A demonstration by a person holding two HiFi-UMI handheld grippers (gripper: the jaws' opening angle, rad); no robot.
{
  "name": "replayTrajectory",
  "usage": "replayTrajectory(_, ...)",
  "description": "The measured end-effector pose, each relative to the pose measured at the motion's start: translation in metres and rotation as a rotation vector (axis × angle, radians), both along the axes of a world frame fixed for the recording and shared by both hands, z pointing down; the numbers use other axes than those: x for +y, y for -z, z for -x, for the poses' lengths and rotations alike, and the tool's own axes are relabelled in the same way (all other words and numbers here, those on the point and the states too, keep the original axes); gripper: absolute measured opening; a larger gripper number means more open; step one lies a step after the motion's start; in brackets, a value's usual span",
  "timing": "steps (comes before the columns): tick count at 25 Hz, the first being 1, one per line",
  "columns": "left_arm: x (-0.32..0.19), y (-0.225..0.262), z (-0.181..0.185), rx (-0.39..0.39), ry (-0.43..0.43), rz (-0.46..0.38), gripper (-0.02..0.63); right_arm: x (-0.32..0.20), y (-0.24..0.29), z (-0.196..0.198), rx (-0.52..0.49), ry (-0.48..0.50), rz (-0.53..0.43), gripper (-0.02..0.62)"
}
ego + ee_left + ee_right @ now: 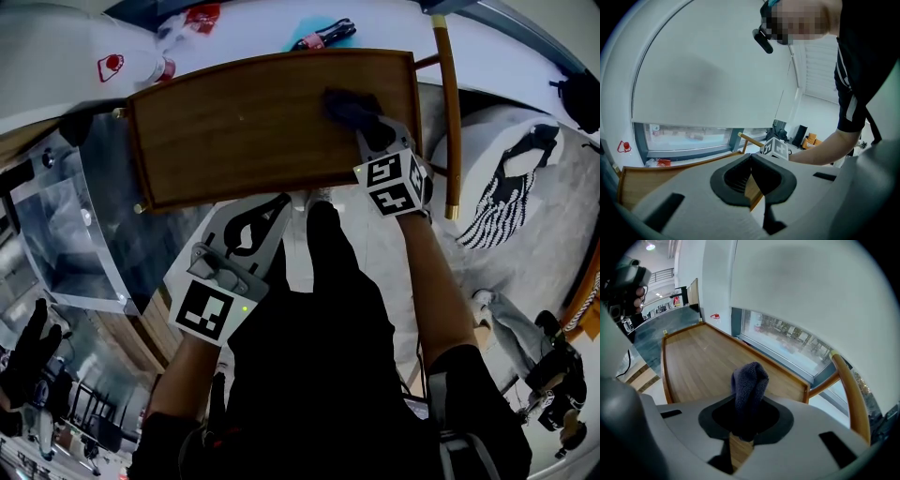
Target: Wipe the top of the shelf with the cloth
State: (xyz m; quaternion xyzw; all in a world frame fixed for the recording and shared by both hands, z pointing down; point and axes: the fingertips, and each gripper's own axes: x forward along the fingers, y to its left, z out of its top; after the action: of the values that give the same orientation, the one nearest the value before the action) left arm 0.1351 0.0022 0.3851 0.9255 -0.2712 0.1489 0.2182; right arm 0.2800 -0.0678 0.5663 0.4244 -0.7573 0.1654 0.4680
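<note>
Right gripper (746, 425) jaws were clamped on dark cloth (749, 380). Cloth sat on shelf top (234, 131), right far part, seemingly touching wood. Left gripper (751, 178) jaws were together, empty, just off shelf's near edge. Judged wipe under way: no cleaned trace was visible, whole left stretch probably left to cover.
</note>
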Motion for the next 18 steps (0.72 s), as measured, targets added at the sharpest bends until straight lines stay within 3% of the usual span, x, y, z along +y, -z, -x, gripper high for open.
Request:
replayTrajectory(10, -0.001, 0.0, 0.001, 0.004, 0.008, 0.007, 0.02, -0.003, 0.007, -0.017, 0.029, -0.042, -0.014, 0.069)
replayTrajectory(18, -0.006, 0.009, 0.04, 0.016, 0.07, -0.004, 0.02, -0.009, 0.039, 0.041, -0.035, 0.006, -0.06, 0.069)
